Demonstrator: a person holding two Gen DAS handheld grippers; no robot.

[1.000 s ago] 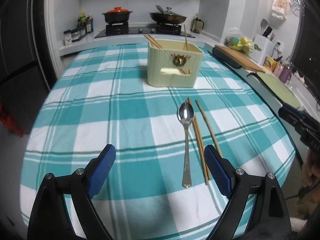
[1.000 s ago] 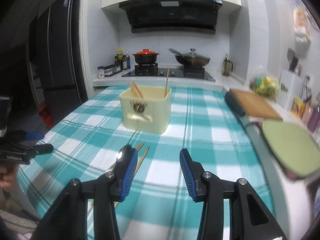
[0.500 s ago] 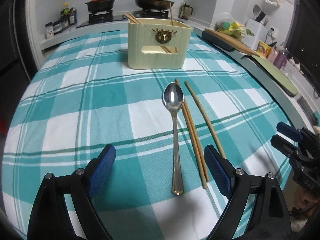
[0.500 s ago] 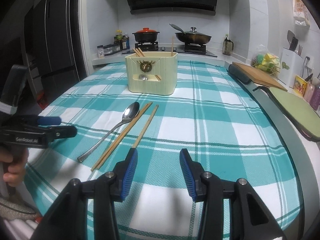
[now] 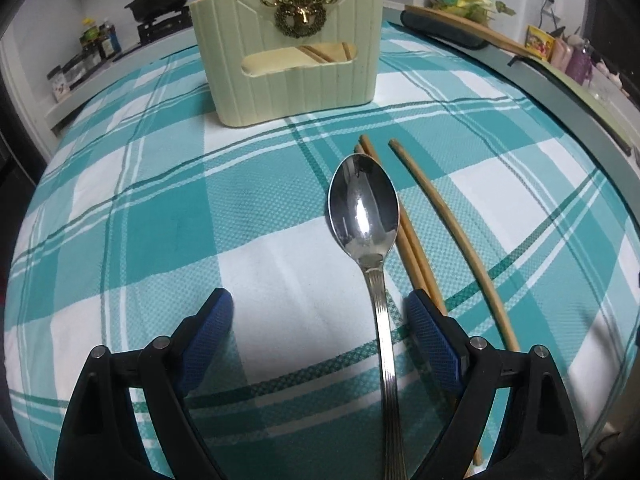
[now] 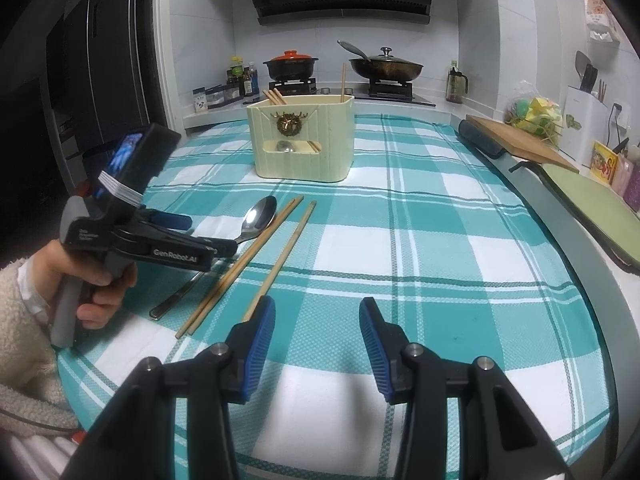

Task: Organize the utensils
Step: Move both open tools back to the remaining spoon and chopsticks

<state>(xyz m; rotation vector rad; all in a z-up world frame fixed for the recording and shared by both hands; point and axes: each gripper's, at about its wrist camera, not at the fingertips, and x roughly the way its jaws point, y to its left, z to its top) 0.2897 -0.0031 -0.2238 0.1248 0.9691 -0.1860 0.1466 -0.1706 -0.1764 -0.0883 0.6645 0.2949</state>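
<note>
The left claw [image 5: 320,336] hung released over the tabletop [image 5: 160,208], the spoon [image 5: 366,216] handle between its pads, chopsticks [image 5: 444,216] just right. Best to clench on the handle alone. The right claw [image 6: 318,340] waited empty, half-open.

Spoon [image 5: 363,204] flat beside chopsticks [image 5: 416,256]

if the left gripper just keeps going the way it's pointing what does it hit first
Most likely the spoon. The left gripper is open and angled down at the cloth, and the spoon's handle already lies between its fingers, nearer the right one. The chopsticks lie just outside that finger. Height above the table is hard to judge.
</note>
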